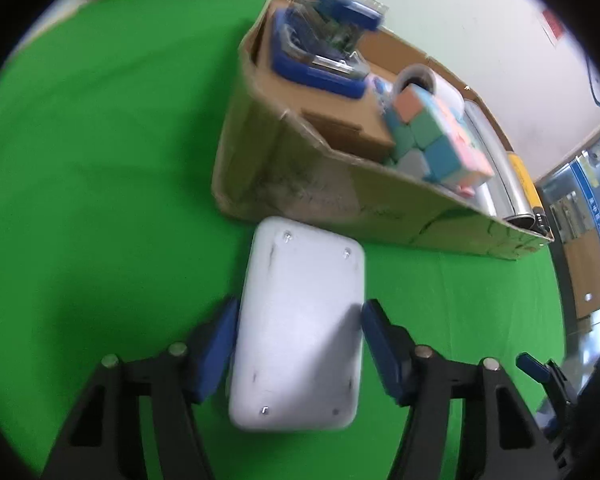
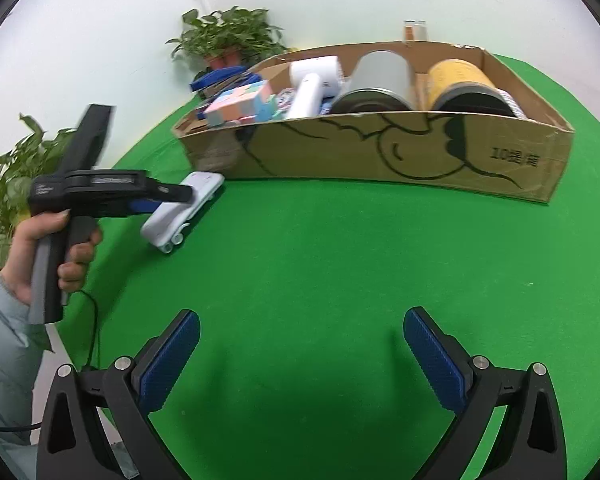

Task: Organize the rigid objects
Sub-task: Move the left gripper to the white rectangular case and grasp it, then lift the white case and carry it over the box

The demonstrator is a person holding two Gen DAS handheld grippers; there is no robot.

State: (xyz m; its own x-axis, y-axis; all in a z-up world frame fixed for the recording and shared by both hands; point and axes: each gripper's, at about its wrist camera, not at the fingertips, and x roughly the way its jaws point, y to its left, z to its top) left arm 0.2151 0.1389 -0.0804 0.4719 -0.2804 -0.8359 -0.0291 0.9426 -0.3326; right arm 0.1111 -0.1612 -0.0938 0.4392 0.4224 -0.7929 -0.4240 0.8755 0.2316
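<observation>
- I see a green counter against a pale wall.
- The white plastic device lies flat just beside the cardboard box.
- It looks stiff, light and smooth; I'd grip its long sides.
- My left gripper straddles it, fingers apparently not pressing.
- My right gripper is released, empty.
</observation>
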